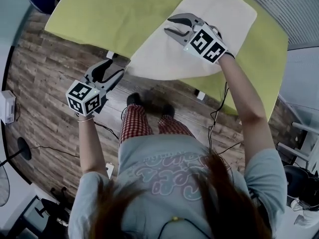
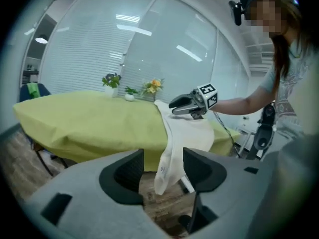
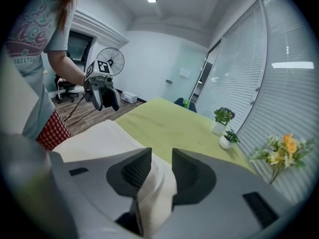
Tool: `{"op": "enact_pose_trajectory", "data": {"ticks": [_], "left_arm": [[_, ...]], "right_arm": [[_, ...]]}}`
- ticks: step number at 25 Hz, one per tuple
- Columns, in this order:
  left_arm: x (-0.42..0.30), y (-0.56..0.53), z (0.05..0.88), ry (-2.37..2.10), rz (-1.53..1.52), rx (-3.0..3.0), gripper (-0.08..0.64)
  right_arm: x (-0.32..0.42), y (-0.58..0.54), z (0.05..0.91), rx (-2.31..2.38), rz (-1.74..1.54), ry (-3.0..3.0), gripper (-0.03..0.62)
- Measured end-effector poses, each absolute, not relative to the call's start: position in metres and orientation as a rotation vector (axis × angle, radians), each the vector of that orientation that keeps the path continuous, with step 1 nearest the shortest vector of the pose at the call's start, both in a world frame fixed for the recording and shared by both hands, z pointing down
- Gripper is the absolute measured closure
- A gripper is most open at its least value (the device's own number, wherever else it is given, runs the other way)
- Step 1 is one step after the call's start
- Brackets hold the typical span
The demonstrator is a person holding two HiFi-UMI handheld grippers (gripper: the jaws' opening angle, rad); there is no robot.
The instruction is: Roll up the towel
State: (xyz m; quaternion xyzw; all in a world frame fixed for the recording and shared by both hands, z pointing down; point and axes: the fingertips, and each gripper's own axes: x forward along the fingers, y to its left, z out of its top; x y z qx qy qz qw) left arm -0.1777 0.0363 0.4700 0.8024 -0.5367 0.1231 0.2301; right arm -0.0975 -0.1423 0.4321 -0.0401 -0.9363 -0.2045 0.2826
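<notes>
A white towel (image 1: 199, 39) lies on the yellow-green table cover (image 1: 114, 14), and one corner (image 2: 167, 168) hangs over the near edge. My right gripper (image 1: 172, 26) rests at the towel's left edge. In the right gripper view a bunched fold of towel (image 3: 154, 183) fills the narrow gap and touches both pads. My left gripper (image 1: 113, 69) hovers off the table's near edge. Its jaws stand wide, and in the left gripper view the hanging corner shows in the gap between them, touching neither pad.
Small potted plants and flowers (image 2: 130, 87) stand at the far end of the table by the blinds. A plank floor (image 1: 45, 103) with cables lies below the near edge. A standing fan (image 3: 113, 61) is behind the person.
</notes>
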Motion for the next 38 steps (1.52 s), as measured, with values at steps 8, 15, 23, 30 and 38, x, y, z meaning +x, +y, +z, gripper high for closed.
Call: {"op": "enact_pose_trajectory", "data": {"ticks": [8,15,23,30,38], "left_arm": [[-0.170,0.013,0.514,-0.837,0.502,2.388,0.318],[-0.133,0.022,0.529,-0.457,0.591,2.507,0.310],[-0.113,0.023,0.527,-0.332,0.448,2.494,0.505],[-0.115,0.059,0.488,-0.377,0.329,2.386,0.511],[-0.110,0.065,0.451,-0.396,0.277,2.307,0.511]], "right_arm": [[-0.080,-0.118,0.363,0.291,-0.603,-2.600,0.448],[-0.025,-0.021,0.389,0.801,-0.447,-2.430,0.448],[-0.014,0.067,0.431,0.987,-0.189,-2.431,0.448],[-0.053,0.102,0.462,0.904,-0.465,-2.330,0.392],[-0.107,0.076,0.466,0.784,-1.078,-1.994,0.172]]}}
